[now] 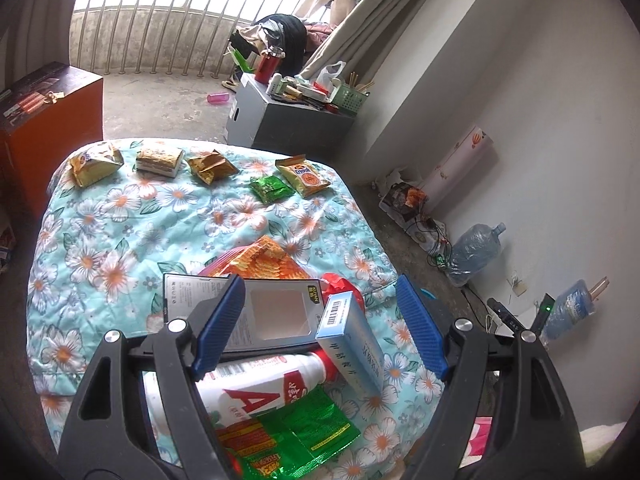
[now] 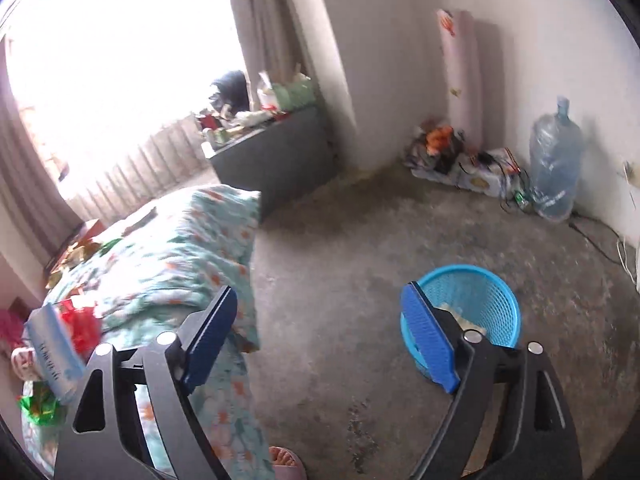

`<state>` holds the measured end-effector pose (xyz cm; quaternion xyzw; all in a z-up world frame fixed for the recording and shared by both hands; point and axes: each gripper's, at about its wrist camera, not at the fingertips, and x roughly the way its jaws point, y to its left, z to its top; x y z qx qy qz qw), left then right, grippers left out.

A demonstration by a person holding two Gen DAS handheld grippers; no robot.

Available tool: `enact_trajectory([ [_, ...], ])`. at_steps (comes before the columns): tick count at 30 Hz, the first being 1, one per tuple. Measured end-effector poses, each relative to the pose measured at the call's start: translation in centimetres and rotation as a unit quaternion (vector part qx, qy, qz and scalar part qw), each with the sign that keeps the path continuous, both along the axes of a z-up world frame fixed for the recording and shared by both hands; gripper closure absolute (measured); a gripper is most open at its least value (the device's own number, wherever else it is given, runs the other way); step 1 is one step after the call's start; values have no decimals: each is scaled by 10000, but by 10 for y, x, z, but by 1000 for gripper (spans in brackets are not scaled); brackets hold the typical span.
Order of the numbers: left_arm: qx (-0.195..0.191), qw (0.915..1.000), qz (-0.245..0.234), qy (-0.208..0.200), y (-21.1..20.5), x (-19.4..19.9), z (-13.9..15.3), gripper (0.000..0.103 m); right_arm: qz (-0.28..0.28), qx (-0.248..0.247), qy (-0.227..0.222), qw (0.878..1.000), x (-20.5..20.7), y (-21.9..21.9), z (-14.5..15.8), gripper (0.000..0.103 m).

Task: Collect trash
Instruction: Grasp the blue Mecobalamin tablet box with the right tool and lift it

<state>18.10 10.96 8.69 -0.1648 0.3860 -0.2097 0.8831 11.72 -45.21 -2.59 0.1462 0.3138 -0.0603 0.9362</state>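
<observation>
My left gripper is open above a pile of trash on the floral quilt: a grey flat package, a light blue box, a white bottle with red lettering, a green foil wrapper and an orange wrapper. Several snack packets, such as a yellow one and a green one, lie at the quilt's far edge. My right gripper is open and empty over the floor, its right finger in front of a blue mesh bin. The blue box also shows in the right wrist view.
A grey cabinet with clutter stands beyond the bed. An orange box is at the left. A large water bottle, cables and a paper roll stand by the wall. A slippered foot is at the bottom.
</observation>
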Motion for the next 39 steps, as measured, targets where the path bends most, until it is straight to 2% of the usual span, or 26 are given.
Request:
enact_trajectory([
  [4,-144,9995,271,-98,30,-28,-4,29,649,115,-356,9972,-20,68,33,13],
  [8,-170,9981,511,-296,54,-58,-9,25,1393,491,-527,9876,-28,137,44,11],
  [13,52,9973,620,-401,65,-89,-27,24,2298,557,-353,9710,-21,223,39,11],
  [16,158,9970,596,-463,65,-107,-39,22,2717,408,-137,9614,-11,261,32,11],
  [21,617,9950,520,-596,57,-127,-61,20,3170,12,205,9482,11,299,23,11],
  [23,599,9957,438,-563,53,-129,-69,20,3219,-145,365,9460,25,309,17,11],
  [26,365,9981,194,-447,47,-130,-82,20,3324,-252,541,9412,39,317,11,11],
  [28,297,9987,-59,-402,38,-129,-89,20,3454,-228,687,9357,51,321,4,11],
  [30,384,9978,-288,-462,26,-131,-93,20,3562,-166,838,9305,59,325,-3,11],
  [32,440,9967,-423,-532,16,-133,-94,20,3564,-105,985,9291,65,325,-10,11],
  [36,311,9965,-656,-403,5,-129,-101,20,3630,177,1190,9240,72,325,-21,12],
  [38,335,9962,-713,-381,0,-128,-102,20,3559,272,1228,9260,70,322,-23,23],
  [39,341,9961,-723,-386,-1,-128,-102,20,3476,306,1274,9284,70,320,-23,23],
])
